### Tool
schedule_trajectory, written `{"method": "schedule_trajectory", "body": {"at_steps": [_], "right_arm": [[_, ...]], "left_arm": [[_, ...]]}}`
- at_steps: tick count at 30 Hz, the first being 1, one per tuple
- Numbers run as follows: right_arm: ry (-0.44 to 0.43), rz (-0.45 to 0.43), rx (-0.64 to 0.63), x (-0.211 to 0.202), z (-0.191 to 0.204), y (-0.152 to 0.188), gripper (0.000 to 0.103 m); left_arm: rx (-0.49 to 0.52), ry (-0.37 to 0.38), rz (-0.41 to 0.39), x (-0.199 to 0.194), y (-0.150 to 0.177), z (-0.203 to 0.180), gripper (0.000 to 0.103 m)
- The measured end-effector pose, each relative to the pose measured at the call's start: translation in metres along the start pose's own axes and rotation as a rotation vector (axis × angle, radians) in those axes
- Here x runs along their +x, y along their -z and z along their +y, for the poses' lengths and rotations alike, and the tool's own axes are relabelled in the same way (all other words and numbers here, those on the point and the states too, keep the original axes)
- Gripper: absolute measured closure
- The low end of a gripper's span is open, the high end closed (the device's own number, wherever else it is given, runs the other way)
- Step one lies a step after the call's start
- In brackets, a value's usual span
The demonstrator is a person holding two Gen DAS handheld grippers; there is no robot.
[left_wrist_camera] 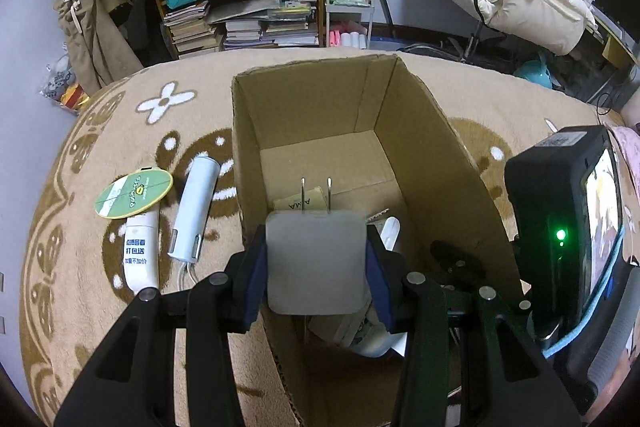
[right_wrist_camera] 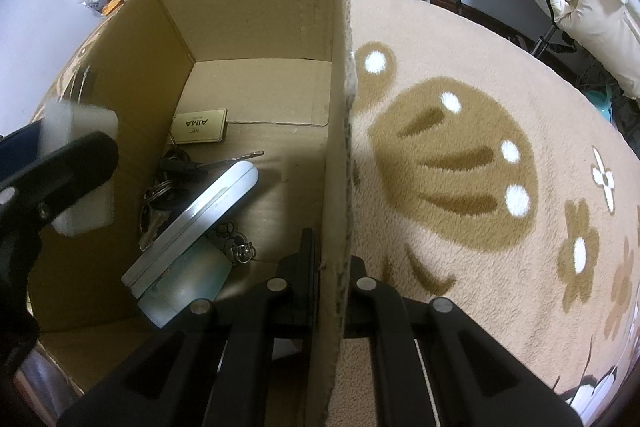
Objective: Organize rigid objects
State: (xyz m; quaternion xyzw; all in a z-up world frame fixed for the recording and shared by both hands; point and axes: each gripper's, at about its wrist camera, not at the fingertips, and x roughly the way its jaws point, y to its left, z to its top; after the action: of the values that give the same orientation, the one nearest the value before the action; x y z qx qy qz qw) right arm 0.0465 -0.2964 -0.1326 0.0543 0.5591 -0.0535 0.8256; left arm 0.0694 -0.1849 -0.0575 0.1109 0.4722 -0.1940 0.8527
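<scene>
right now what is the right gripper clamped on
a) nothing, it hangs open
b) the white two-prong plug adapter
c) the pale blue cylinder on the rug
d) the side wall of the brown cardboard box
d: in the right wrist view the right gripper straddles the side wall of the brown cardboard box, one finger inside and one outside, while the left gripper holds the white two-prong plug adapter.

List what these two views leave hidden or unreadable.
- Left wrist view: the white charger in the left gripper hides most of the contents of the cardboard box.
- Right wrist view: the charger is blurred.
- Right wrist view: the silver case covers part of the keys.
</scene>
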Motion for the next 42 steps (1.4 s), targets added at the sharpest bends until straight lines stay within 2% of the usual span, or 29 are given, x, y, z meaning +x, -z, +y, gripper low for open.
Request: {"method": "schedule_trajectory", "body": {"at_steps": [6,9,12,13,15,17,19,24,28,42], "right_arm": [[-0.001,0.001,0.0,0.001,0.0,-0.001,0.096],[-0.002,0.001,-0.001,0.001,0.0,-0.002,0.096],[-0.002,0.002,0.0,0.001,0.0,-0.002,0.096],[-0.005,0.001,0.002,0.001,0.0,-0.002,0.096],[-0.007,0.004,0.003,0.001,0.0,-0.002,0.096],[-0.005,0.003,0.002,0.001,0.001,-0.003,0.096],[-0.005,0.003,0.001,0.001,0.001,-0.003,0.096],[-0.006,0.004,0.003,0.001,0.002,-0.003,0.096],[-0.007,0.004,0.004,0.001,0.003,-0.003,0.096],[-0.018,0.008,0.006,0.003,-0.001,-0.003,0.096]], "left_arm": [[0.003,0.012,0.0,-0.004,-0.002,0.003,0.06],[0.011,0.027,0.001,-0.008,-0.003,0.005,0.057],[0.019,0.042,-0.006,-0.014,-0.003,0.007,0.044],[0.024,0.034,-0.008,-0.015,-0.004,0.006,0.035],[0.036,0.023,-0.021,-0.02,-0.004,0.007,0.031],[0.029,0.024,-0.026,-0.024,-0.005,0.01,0.02],[0.012,0.026,-0.033,-0.027,-0.006,0.015,0.013],[-0.006,-0.026,-0.023,-0.023,-0.007,0.033,0.011],[-0.045,-0.03,-0.006,-0.018,-0.007,0.05,0.01],[-0.178,-0.116,0.036,0.014,-0.002,0.123,0.01]]}}
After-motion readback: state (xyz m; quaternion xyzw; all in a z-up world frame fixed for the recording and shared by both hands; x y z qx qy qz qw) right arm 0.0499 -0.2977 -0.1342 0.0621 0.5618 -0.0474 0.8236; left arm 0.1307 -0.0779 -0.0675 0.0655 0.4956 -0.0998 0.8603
